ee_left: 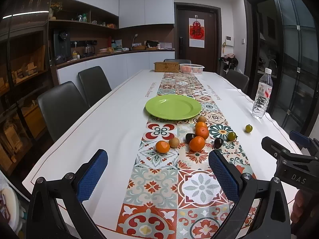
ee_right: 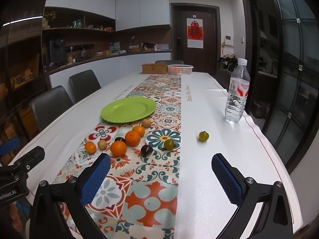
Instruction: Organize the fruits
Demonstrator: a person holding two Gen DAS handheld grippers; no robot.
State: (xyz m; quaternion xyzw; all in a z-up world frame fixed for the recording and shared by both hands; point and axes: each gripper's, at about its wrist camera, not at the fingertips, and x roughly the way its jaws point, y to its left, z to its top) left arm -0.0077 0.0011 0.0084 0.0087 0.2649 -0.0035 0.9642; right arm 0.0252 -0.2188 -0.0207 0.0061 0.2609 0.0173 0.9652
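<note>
An empty green plate (ee_left: 173,107) (ee_right: 128,109) lies on the patterned runner. In front of it lie several fruits: oranges (ee_left: 197,143) (ee_right: 118,148), tan round fruits (ee_left: 174,142) (ee_right: 102,144), dark plums (ee_left: 218,143) (ee_right: 147,150) and two green plums (ee_left: 248,128) (ee_right: 203,136), one of them alone on the white cloth. My left gripper (ee_left: 158,159) is open above the near table end, short of the fruits. My right gripper (ee_right: 161,163) is open too, nothing between its fingers. The right gripper's body (ee_left: 289,159) shows at the left view's right edge.
A water bottle (ee_left: 262,94) (ee_right: 237,91) stands near the table's right edge. A wicker box (ee_left: 166,67) (ee_right: 155,68) and a white basket (ee_left: 191,68) (ee_right: 180,69) sit at the far end. Dark chairs (ee_left: 59,107) line the left side.
</note>
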